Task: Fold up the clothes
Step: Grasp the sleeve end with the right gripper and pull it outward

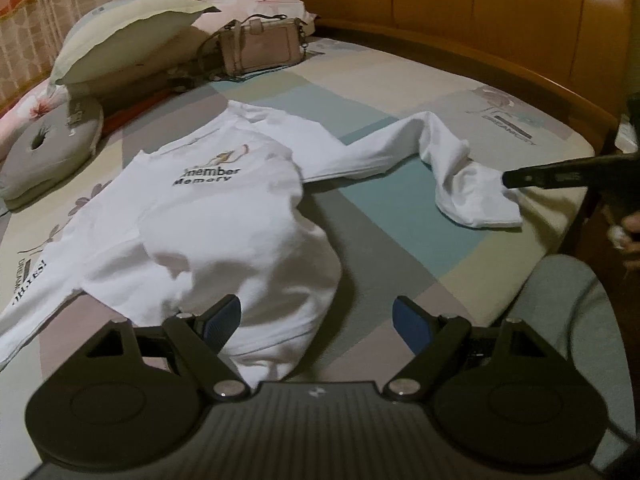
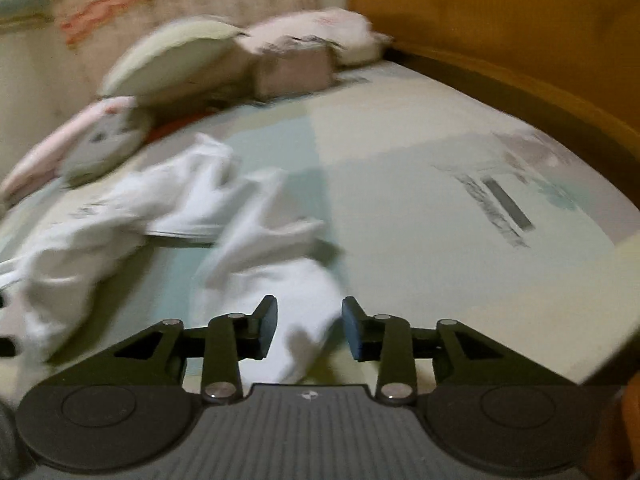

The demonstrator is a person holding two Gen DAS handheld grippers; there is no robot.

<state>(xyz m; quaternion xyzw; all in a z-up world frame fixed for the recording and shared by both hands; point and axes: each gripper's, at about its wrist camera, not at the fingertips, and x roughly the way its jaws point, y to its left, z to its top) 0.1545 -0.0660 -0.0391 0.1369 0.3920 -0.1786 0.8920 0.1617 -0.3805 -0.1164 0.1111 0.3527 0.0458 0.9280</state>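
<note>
Left wrist view: the white shirt (image 1: 224,216) is spread across the bed (image 1: 400,80), its sleeve laid toward the headboard-side edge. Left gripper (image 1: 316,320) is held released over the hem; right gripper (image 2: 309,328) is parted, the cuff lying unpinched between its jaws.

The shirt (image 1: 224,232) is white with dark lettering on its chest. The bed sheet (image 1: 380,240) shows blocks of teal, grey, beige and mauve. At eleven o'clock sits a pinkish-beige handbag (image 1: 260,46); the headboard (image 1: 480,4) is orange-brown wood.
</note>
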